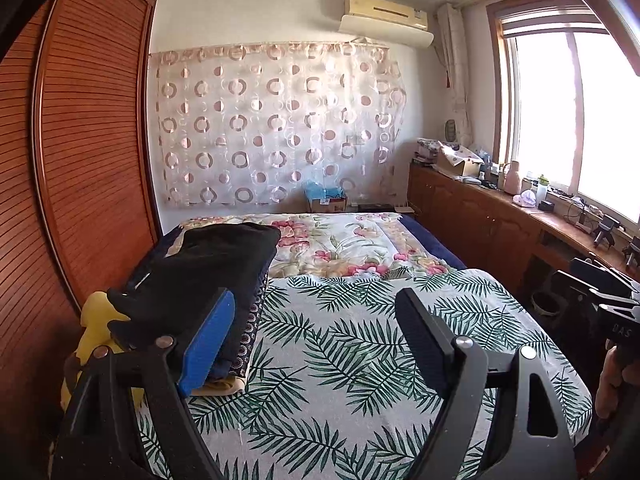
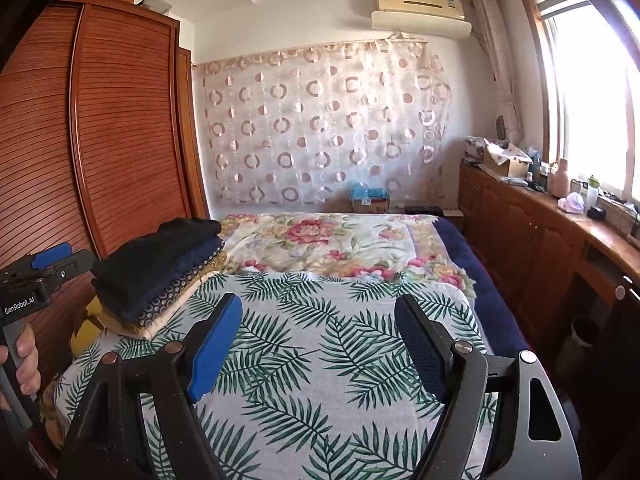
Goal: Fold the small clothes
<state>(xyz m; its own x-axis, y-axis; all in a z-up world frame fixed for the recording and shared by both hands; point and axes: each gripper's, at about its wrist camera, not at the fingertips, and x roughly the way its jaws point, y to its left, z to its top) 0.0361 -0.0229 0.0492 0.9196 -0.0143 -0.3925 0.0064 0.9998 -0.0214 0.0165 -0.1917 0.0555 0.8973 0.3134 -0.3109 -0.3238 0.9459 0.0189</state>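
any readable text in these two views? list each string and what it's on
"GenRobot.AI": on the left gripper's body, seen in the right wrist view.
"DAS": on the right gripper's body, seen in the left wrist view; cut off, possibly partial.
Label on the air conditioner: too small to read.
Label on the cardboard box by the curtain: blurred.

A leaf-print sheet (image 1: pixel 360 360) covers the bed's near end, a floral quilt (image 1: pixel 344 244) its far end. Beyond hang a circle-patterned curtain (image 1: pixel 272 120) and an air conditioner (image 1: pixel 386 10); a slatted wardrobe (image 1: pixel 88 140) stands along the bed's left edge.
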